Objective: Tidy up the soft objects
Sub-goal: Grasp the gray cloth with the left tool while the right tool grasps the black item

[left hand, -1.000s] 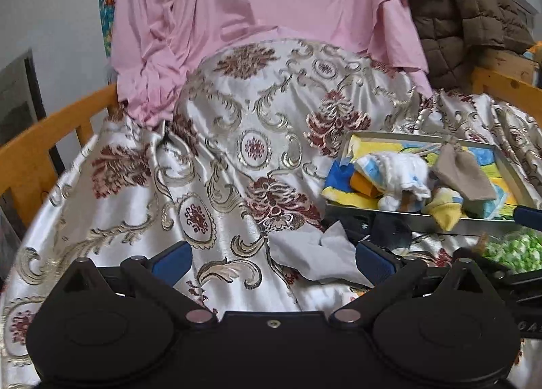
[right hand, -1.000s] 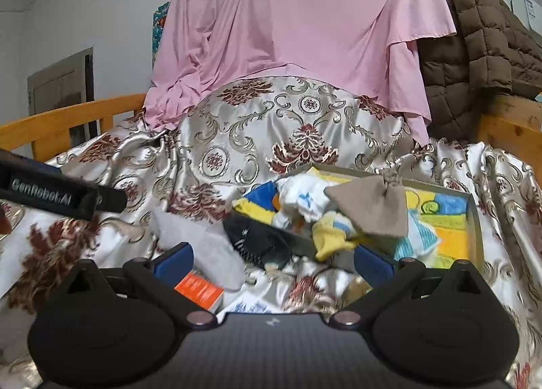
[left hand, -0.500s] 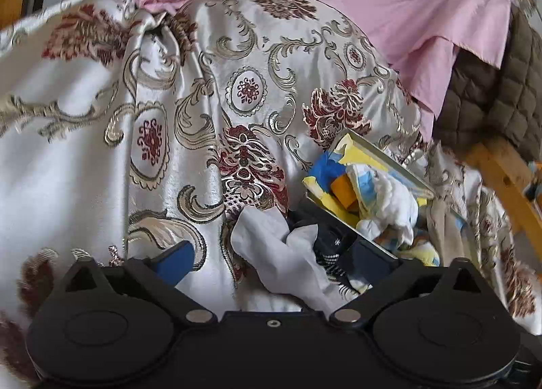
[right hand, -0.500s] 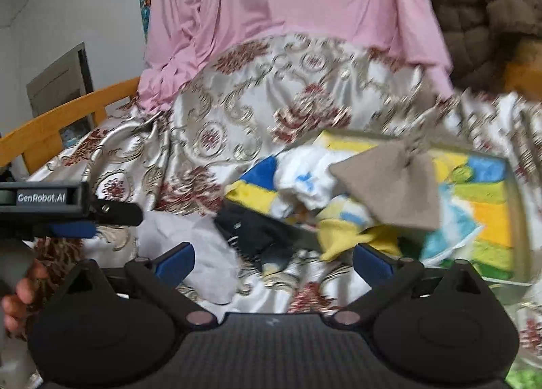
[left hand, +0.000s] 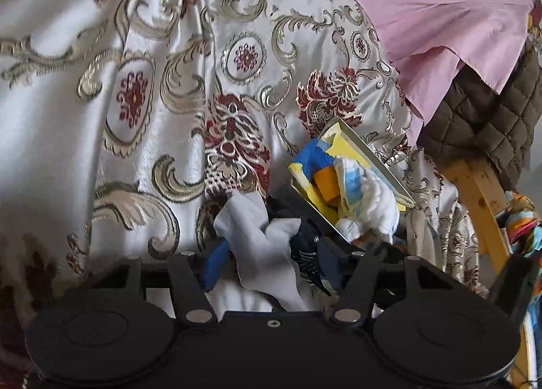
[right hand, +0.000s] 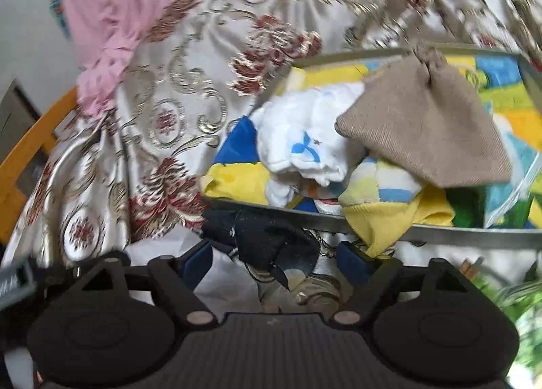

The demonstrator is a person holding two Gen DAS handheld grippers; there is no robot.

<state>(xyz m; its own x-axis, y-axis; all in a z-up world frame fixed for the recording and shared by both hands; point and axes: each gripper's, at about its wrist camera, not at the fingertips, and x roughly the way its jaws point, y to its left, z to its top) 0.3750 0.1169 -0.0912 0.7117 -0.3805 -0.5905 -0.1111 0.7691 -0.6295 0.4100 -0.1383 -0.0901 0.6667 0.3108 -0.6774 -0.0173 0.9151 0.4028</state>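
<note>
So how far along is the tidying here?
Partly done: several socks, including a white one and a beige one, already sit in the tray. In hand: the left tool is closing around a grey sock, the right tool around a dark sock. Both remain outside the tray.

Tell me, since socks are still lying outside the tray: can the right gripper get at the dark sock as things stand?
Probably yes. The dark sock lies between the right gripper's closing fingers, in front of the tray, with nothing covering it.
</note>
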